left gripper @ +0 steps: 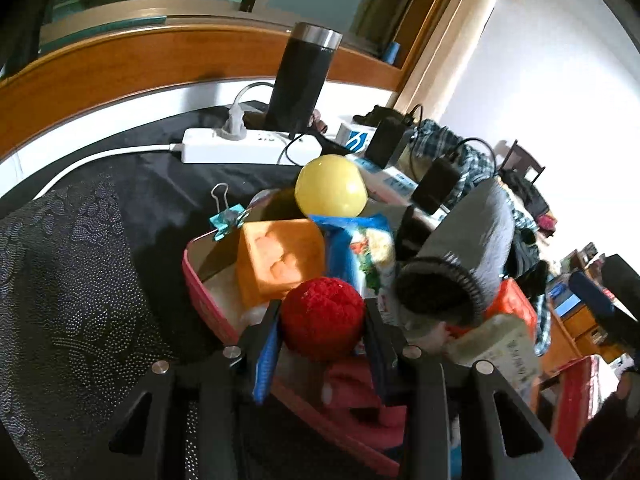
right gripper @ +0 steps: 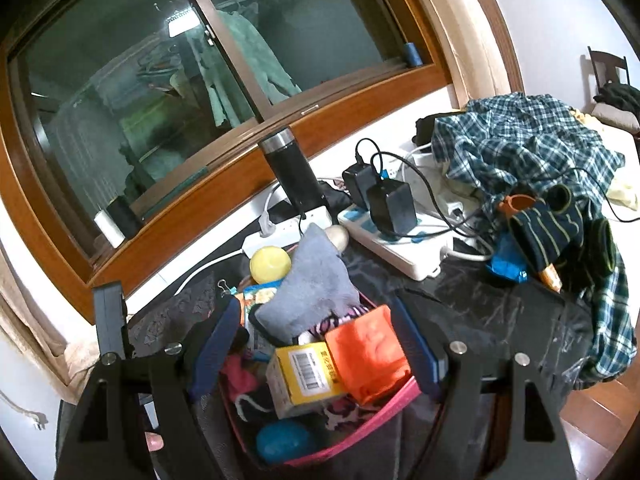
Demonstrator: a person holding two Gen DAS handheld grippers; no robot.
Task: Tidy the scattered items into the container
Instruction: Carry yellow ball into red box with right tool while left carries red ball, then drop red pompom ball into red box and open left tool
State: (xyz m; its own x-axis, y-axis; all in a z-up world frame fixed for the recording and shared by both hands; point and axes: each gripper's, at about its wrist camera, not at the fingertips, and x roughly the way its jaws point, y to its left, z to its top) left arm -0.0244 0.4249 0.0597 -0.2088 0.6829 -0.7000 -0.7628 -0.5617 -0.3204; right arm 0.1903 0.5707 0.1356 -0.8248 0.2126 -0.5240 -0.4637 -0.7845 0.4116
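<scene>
- Left wrist view: the left gripper (left gripper: 322, 330) has its jaws clamped on a fuzzy red pom-pom ball (left gripper: 322, 316), held just above the near corner of the pink rectangular tin container (left gripper: 204, 296).
- Risk: the container is heaped past its rim. Let go here, the ball could roll off the pile onto the dark patterned cloth surface (left gripper: 80, 280); the round shape and the sloped heap would cause it.
- Risk: a glossy yellow plastic ball (left gripper: 331, 186) perches at the top of the far side, beside an orange foam block (left gripper: 280, 260) and a grey fleece sock (left gripper: 472, 256). A nudge from either gripper could tip it out.
- Right wrist view: the right gripper (right gripper: 316, 344) hovers over the same container (right gripper: 394, 396), its jaws wide and empty, blue pads either side of the heap. Closing or dropping there could snag the sock or shove a yellow barcoded carton (right gripper: 306, 378).
- The ball looks soft and looped, like yarn, slightly squashed between the pads; likely light and easy to tuck low.
</scene>
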